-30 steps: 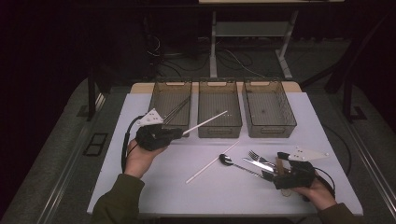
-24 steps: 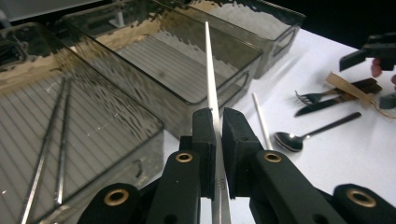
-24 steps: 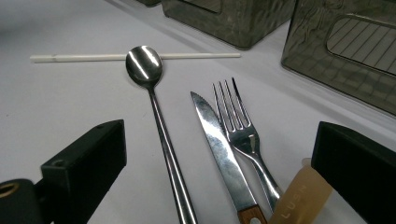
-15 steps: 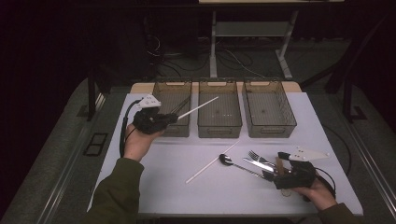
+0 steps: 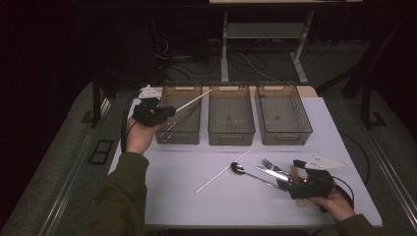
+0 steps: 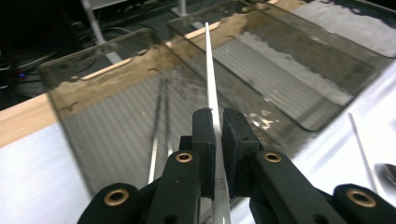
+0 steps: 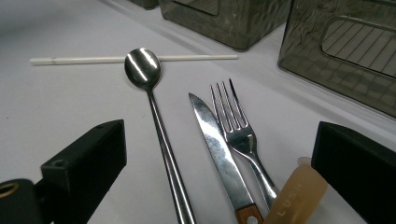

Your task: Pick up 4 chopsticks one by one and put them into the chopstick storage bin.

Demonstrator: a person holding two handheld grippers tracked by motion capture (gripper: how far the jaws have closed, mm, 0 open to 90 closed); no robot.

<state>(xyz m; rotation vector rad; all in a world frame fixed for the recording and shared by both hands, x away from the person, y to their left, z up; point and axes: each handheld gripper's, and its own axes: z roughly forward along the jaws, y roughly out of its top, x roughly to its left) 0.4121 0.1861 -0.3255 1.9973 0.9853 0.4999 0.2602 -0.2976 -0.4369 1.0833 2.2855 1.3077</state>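
Fingers (image 6: 205, 135) of the left gripper (image 5: 166, 112), clamped on a white straw (image 5: 193, 101), have carried it up-frame over the left bin (image 5: 167, 136), ready for dropping.

Glossy metal spoon (image 7: 143, 67); smoky translucent plastic bin (image 6: 116, 112); smooth white chopstick (image 6: 211, 88).

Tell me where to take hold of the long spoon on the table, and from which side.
Grip the spoon on its thin straight handle, probably mid-length, coming from above with the open right tool across it. It lies flat, and the knife sits close beside the near end.
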